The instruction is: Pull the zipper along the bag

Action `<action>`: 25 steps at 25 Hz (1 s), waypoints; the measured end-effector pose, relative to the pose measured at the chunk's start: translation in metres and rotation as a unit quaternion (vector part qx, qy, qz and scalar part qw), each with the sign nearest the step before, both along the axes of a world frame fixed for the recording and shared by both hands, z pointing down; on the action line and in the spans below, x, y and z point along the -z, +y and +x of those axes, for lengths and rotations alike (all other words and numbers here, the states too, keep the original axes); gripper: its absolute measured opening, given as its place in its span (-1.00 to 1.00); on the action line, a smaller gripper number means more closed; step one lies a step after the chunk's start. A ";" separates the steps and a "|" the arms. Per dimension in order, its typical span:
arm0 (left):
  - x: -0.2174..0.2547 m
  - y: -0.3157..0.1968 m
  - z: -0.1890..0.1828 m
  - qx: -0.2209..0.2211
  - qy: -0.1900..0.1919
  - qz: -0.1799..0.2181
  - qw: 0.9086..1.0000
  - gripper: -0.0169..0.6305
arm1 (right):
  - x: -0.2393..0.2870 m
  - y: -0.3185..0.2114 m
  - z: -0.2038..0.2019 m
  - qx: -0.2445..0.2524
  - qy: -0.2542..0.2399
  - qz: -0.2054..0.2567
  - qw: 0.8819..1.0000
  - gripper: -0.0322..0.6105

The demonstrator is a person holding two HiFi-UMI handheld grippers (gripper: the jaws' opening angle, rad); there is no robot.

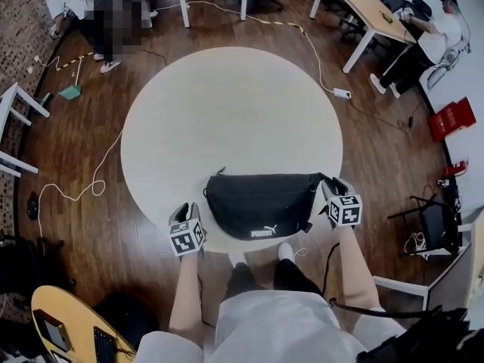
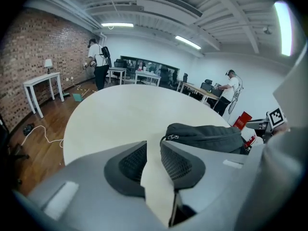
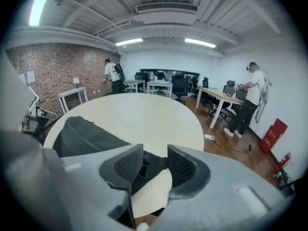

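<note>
A black waist bag [image 1: 259,204] with a white logo lies on the round white table [image 1: 227,104], close to its near edge. Its zipper pull [image 1: 221,172] sticks out at the bag's top left corner. My left gripper [image 1: 189,209] hovers just left of the bag at the table's rim, open, with only bare tabletop showing in the gap in the left gripper view [image 2: 153,146]; the bag [image 2: 207,136] and zipper pull [image 2: 172,137] lie just beyond its right jaw. My right gripper [image 1: 330,183] is at the bag's right end, open [image 3: 155,160], with the bag's dark end [image 3: 149,170] showing between the jaws, not pinched.
White cables [image 1: 83,191] trail over the wooden floor around the table. A person [image 1: 431,36] stands by a desk [image 1: 363,6] at the far right, and another [image 1: 106,13] at the far left. A red box [image 1: 452,118] lies right; a yellow table with a laptop [image 1: 72,327] is near left.
</note>
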State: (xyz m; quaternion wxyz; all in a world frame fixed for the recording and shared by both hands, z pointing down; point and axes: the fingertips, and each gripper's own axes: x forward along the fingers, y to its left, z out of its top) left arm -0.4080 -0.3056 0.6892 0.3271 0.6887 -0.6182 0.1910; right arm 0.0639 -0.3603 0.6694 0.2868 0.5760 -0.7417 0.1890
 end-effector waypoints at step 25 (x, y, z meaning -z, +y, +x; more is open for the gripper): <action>0.238 0.344 0.333 -0.064 -0.051 0.286 0.955 -0.10 | 0.223 0.371 0.029 0.162 -0.187 0.224 0.942 0.10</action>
